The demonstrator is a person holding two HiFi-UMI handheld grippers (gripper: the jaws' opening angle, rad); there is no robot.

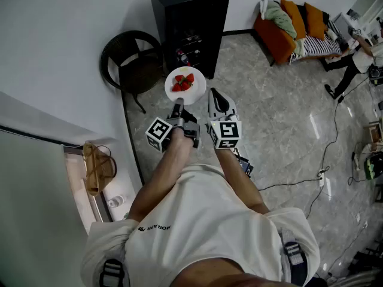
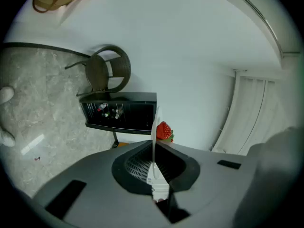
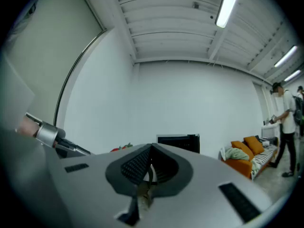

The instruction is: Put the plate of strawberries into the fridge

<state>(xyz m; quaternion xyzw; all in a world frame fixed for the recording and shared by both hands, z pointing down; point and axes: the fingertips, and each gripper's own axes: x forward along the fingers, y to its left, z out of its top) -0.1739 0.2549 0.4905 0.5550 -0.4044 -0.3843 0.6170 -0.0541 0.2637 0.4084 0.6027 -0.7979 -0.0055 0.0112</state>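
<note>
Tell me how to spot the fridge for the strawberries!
Follow the white wall to the round dark wicker chair. Right beside it stands the fridge, a tall black box, the only thing there with bottles showing inside.

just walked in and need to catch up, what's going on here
A person holds a gripper in each hand. The left gripper is clamped on the rim of a plate of strawberries, held out in front. The right gripper is shut and empty beside it. The black fridge stands ahead by the wall; the plate is not in it yet.
</note>
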